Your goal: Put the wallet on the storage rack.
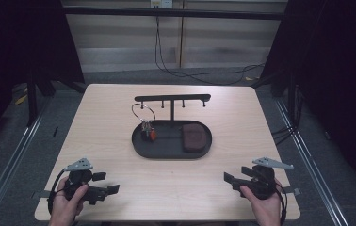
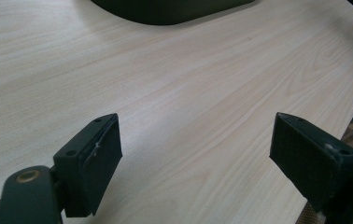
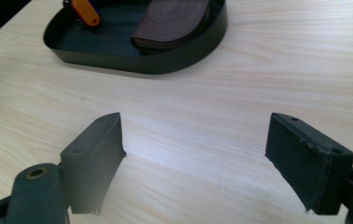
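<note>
My left claw [image 1: 105, 183] at 7 o'clock and right claw [image 1: 230, 179] at 5: both agape, empty. Tray [image 1: 166, 151], wallet [image 1: 194, 137], keys [image 1: 148, 130] at centre of the surface [image 1: 119, 169], untouched; I judge nothing begun.

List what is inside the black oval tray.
Inside the black oval tray: a brown wallet at its right end and a key bunch with an orange tag on a big ring at its left. Anything beneath the wallet is covered.

The left tongs [image 2: 195, 163] stand wide apart, nothing between their two black jaws, low over the pale wooden worktop [image 2: 188, 88]. Beyond them, at the far edge, lies the rounded rim of a dark tray [image 2: 165, 11].
</note>
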Demonstrator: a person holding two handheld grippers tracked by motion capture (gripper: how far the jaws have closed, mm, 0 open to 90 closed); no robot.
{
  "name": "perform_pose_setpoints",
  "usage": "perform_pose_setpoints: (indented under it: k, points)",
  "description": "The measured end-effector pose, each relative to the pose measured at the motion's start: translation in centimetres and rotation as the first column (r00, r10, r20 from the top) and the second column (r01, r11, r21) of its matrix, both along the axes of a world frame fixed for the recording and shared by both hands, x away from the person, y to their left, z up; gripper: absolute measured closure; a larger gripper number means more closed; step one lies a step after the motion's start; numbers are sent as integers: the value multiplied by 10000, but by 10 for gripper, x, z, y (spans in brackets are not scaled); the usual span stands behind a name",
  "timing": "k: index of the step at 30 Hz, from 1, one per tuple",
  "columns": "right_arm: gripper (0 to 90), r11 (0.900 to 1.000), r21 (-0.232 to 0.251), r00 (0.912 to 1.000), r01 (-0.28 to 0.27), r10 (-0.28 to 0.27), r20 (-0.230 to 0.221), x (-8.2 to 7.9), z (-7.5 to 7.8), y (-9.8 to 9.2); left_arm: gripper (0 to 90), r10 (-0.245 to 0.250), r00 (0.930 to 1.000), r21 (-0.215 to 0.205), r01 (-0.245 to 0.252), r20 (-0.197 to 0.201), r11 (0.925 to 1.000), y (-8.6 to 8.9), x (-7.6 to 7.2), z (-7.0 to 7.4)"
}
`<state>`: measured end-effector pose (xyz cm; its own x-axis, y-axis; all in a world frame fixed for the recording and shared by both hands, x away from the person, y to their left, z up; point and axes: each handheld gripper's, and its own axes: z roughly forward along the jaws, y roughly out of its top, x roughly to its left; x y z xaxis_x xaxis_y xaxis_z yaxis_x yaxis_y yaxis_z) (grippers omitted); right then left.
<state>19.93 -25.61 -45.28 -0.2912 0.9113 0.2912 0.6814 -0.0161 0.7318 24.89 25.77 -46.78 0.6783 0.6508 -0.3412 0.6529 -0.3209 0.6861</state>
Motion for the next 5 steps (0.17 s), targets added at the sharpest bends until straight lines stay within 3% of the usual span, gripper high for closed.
perform_pose_setpoints:
  k: [5]
  points:
    - [192,9997,148,9998,186,-185,-48,-3,-6,-6,166,1,9999,-74,0,145,10000,-2,-2,2]
